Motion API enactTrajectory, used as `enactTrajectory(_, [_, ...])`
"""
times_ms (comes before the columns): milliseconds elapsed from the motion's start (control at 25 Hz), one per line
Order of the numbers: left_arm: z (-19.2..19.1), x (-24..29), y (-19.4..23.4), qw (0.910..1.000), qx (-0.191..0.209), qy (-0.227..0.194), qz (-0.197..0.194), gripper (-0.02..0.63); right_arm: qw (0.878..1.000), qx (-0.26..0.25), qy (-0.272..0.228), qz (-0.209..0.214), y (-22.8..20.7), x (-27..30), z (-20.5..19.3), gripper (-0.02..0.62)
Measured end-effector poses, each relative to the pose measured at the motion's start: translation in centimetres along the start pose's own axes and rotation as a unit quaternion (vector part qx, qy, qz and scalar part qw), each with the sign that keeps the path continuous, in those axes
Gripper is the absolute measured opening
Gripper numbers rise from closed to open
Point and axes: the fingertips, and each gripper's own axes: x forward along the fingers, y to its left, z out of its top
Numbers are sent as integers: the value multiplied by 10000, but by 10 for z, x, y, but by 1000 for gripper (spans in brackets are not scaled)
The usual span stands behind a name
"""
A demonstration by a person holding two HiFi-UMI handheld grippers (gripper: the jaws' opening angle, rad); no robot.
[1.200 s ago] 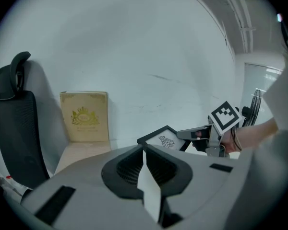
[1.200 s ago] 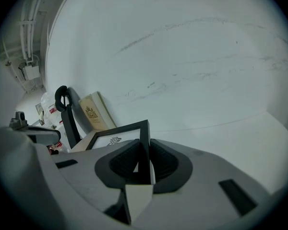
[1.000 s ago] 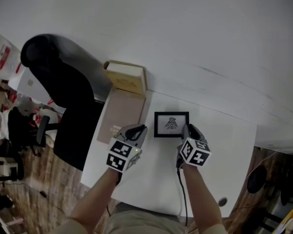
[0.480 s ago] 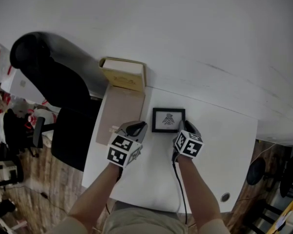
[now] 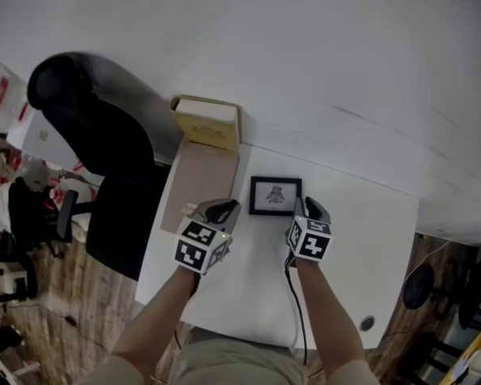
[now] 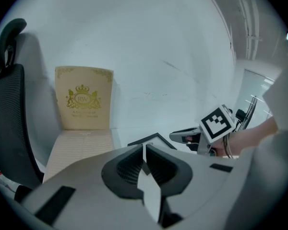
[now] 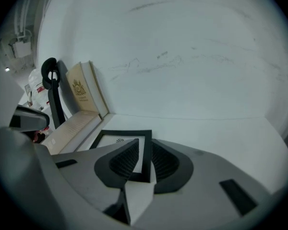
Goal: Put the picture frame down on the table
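The picture frame (image 5: 276,196), black with a small bird drawing on white, lies low over the white table (image 5: 361,231). My right gripper (image 5: 309,207) is shut on its right bar, which runs between the jaws in the right gripper view, where the frame (image 7: 125,133) looks almost flat. Whether it rests fully on the table I cannot tell. My left gripper (image 5: 226,209) is just left of the frame, apart from it, its jaws together with nothing between them (image 6: 144,147). A frame corner (image 6: 153,139) and the right gripper (image 6: 185,137) show beyond it.
A beige box with a gold crest (image 5: 207,127) stands against the wall, its flap (image 5: 199,187) lying on the table's left part. A black office chair (image 5: 96,151) stands left of the table. A cable (image 5: 298,311) trails from the right gripper toward the near edge.
In the head view the frame and the right gripper have shifted slightly toward the wall, and the frame looks a little smaller. The left gripper has stayed beside it.
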Motion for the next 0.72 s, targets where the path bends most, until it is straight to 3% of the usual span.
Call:
enactTrajectory(320, [45,-41,-21,9982,189,-562,69,35,9928,-631,-958,356,16,-90,68,69])
enactTrajectory(720, [98,-125,-73,9886,643,-1359,7,35,9734,-665,-1928,1048,51,-224,118,44])
